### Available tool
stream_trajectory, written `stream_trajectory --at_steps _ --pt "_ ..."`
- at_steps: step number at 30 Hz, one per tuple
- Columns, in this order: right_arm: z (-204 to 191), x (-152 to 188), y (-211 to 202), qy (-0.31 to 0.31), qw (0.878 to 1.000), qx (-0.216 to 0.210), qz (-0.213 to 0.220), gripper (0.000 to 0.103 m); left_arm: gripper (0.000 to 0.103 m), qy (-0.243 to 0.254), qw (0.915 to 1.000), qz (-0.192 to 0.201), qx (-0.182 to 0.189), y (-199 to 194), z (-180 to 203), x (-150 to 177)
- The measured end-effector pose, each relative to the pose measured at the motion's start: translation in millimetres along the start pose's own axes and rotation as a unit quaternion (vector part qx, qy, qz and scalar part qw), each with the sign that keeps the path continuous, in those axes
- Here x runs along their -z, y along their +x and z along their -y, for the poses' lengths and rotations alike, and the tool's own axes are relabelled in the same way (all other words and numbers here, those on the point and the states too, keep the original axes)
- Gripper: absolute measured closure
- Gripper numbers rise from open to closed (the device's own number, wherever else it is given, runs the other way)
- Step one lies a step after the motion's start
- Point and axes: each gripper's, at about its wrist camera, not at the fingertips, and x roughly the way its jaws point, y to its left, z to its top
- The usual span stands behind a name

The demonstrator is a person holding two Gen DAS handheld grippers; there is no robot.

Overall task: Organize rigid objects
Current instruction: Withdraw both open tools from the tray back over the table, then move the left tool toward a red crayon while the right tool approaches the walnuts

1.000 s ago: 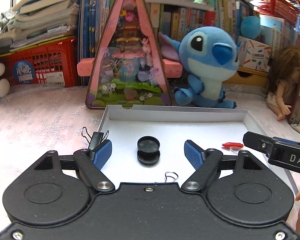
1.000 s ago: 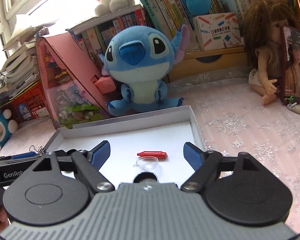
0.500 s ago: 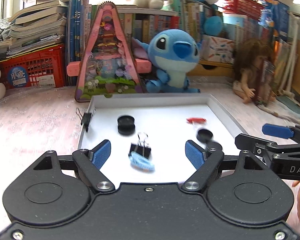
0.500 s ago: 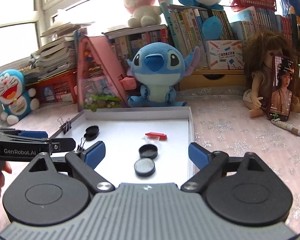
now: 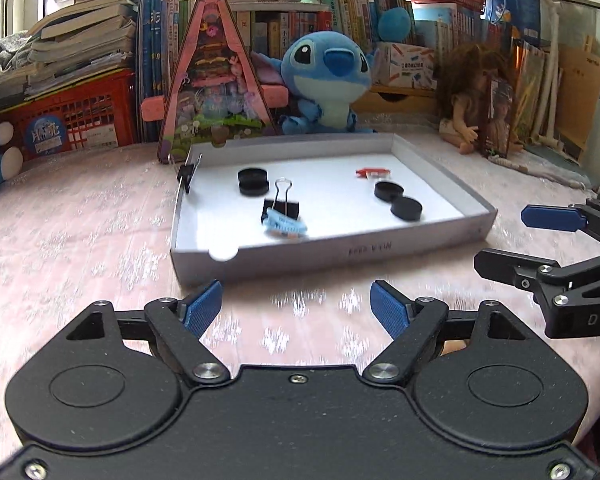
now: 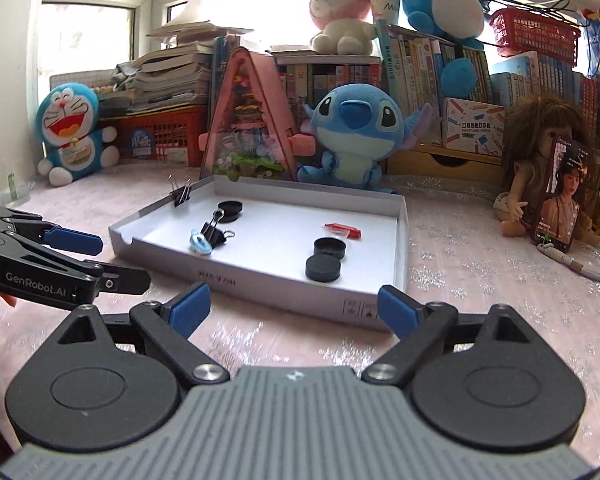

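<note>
Now both the left gripper (image 5: 296, 306) and right gripper (image 6: 294, 308) hover released and empty over the counter (image 5: 80, 232), the white tray (image 5: 340, 248) just ahead holding 3 black discs and a binder clip (image 5: 282, 206).

Matt white cardboard tray (image 5: 436, 236); matt black plastic discs (image 5: 406, 208); glittery pink cloth (image 5: 80, 232); fuzzy plush (image 5: 326, 80).

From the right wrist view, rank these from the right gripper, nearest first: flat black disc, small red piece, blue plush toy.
1. Flat black disc, in the white cardboard tray's near right part.
2. Small red piece, farther back in the tray.
3. Blue plush toy, behind the tray.
</note>
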Motion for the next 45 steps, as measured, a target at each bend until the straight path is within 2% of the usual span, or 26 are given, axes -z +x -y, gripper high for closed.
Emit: stream_trajectory --at_steps 8,16,27,38,45 --pt "-11 22 -8 -0.012 1.000 0.007 -0.008 0.007 0.023 0.010 0.9995 -0.006 0.028 -25 6 36" --pt "-23 34 -12 -0.033 0.999 0.006 -0.015 0.006 0.023 0.010 0.9985 -0.012 0.052 -35 17 46" --pt "-31 38 -9 -0.041 0.999 0.013 -0.022 0.006 0.045 0.047 0.9983 -0.007 0.032 -32 32 57" --pt "-35 35 -9 -0.040 0.999 0.007 -0.028 0.008 0.069 0.027 0.9996 -0.003 0.008 -29 18 55" --pt "-43 35 -9 -0.044 0.999 0.002 -0.026 0.013 0.070 0.026 0.9996 -0.005 0.001 -30 11 54"
